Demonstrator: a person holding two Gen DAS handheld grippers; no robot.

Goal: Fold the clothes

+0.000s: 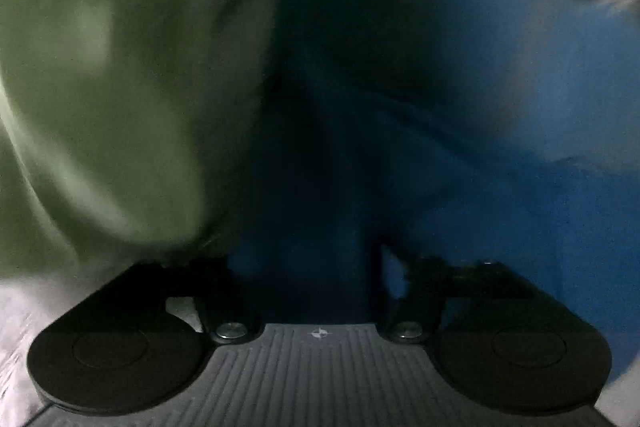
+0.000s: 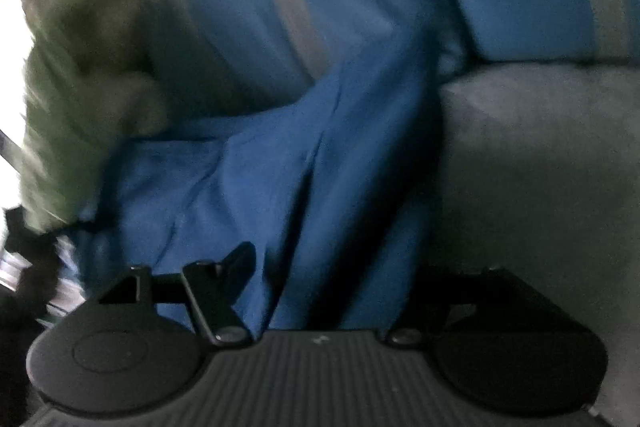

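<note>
A large blue cloth garment [image 2: 280,155] is seen filling the middle of the right wrist view and most of the right half of the left wrist view [image 1: 500,147]. A pale green cloth garment [image 1: 104,75] is bunched at the left of the left wrist view and appears in the upper left of the right wrist view [image 2: 80,99], touching the blue one.

The step in hand is judged to be a release, or a change of grip between folds. The right gripper [image 2: 316,267] is seen with its jaws apart and blue cloth lying loose between them. The left gripper [image 1: 312,259] is in deep shadow, so its state cannot be told. A fresh edge or corner is likely to be needed next.

The garments are carried by a grey upholstered seat [image 2: 540,155]. Little of the room is shown; only a bright blurred patch is visible at the far left.
</note>
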